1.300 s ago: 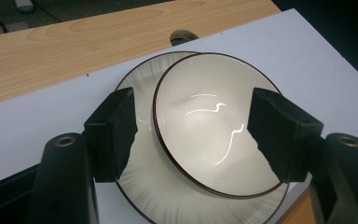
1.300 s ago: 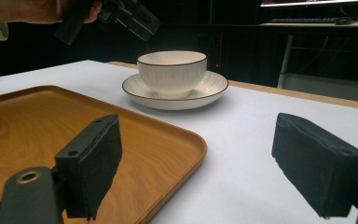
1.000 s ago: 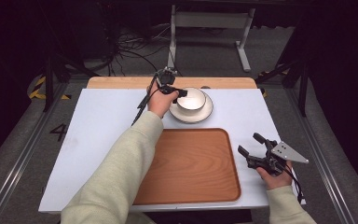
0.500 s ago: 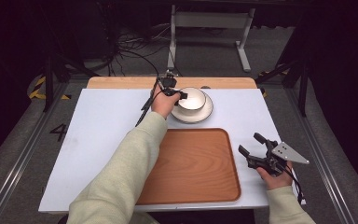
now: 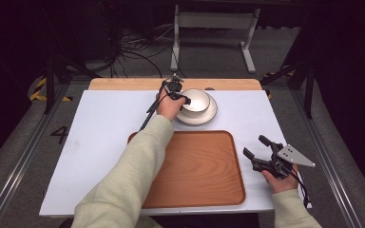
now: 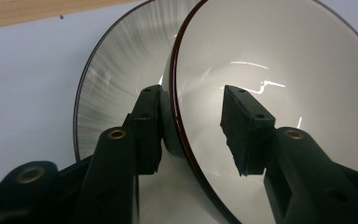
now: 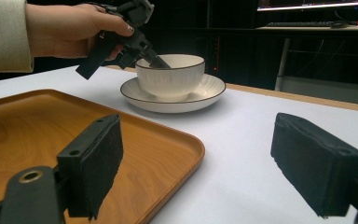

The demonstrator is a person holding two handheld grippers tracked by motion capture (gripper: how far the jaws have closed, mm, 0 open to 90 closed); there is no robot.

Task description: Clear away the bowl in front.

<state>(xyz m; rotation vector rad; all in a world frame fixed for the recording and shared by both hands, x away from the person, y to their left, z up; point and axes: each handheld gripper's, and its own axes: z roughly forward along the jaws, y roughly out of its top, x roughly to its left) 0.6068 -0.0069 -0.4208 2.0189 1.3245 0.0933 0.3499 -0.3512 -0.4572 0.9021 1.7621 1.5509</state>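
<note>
A "4" (image 5: 60,134) is marked on the floor. The left gripper (image 5: 180,98) has just been closing astride the white bowl's (image 5: 197,100) rim; the bowl sits on its saucer (image 5: 211,115) behind the wooden tray (image 5: 204,166). From the left gripper view, the inner pad (image 6: 244,126) isn't touching. The right gripper (image 5: 255,148) stands wide, empty.

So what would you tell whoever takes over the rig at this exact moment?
Left gripper: at the bowl, one finger outside the wall and one inside, straddling the rim. The fingers have just been closing; the outer pad touches the wall, the inner pad is not yet pressed on it.
Right gripper: open and empty, resting at the right of the tray.
Things: the bowl sits on the saucer at the far side of the table; the wooden tray lies in front, bare.
Done: approach to the bowl.
Left: finish the grip, lift the bowl, probably to the tray.
</note>
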